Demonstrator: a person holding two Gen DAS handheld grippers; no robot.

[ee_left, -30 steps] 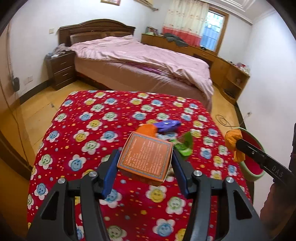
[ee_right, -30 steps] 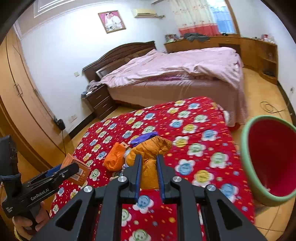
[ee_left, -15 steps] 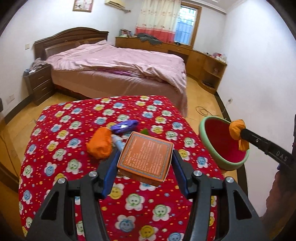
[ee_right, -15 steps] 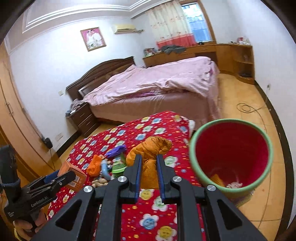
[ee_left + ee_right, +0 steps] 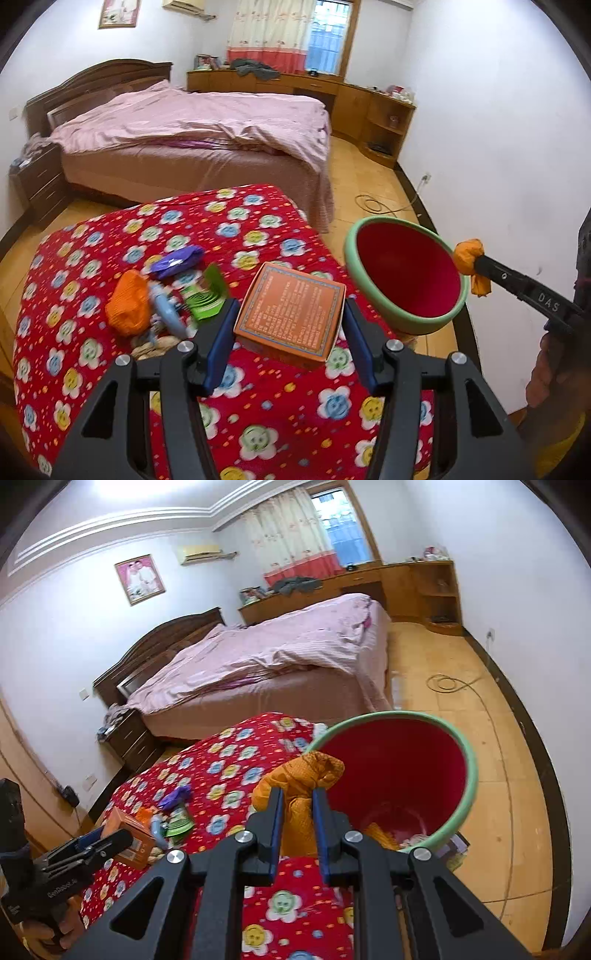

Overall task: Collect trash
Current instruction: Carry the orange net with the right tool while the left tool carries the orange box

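Your right gripper (image 5: pixel 297 805) clamps a soft, light orange wad (image 5: pixel 299 775); your left gripper (image 5: pixel 288 321) grips the stiff carton (image 5: pixel 291 310) sidewise, bin (image 5: pixel 402 317) at two o'clock.

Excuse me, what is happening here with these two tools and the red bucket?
A person is collecting trash from a table with a red flowered cloth, holding tongs in each hand. The left tongs grip an orange box above the cloth. The right tongs are shut on a crumpled orange wrapper at the rim of the red bin, not yet dropped. The bin already holds some scraps. An orange bag, a purple wrapper and a green packet lie on the cloth.
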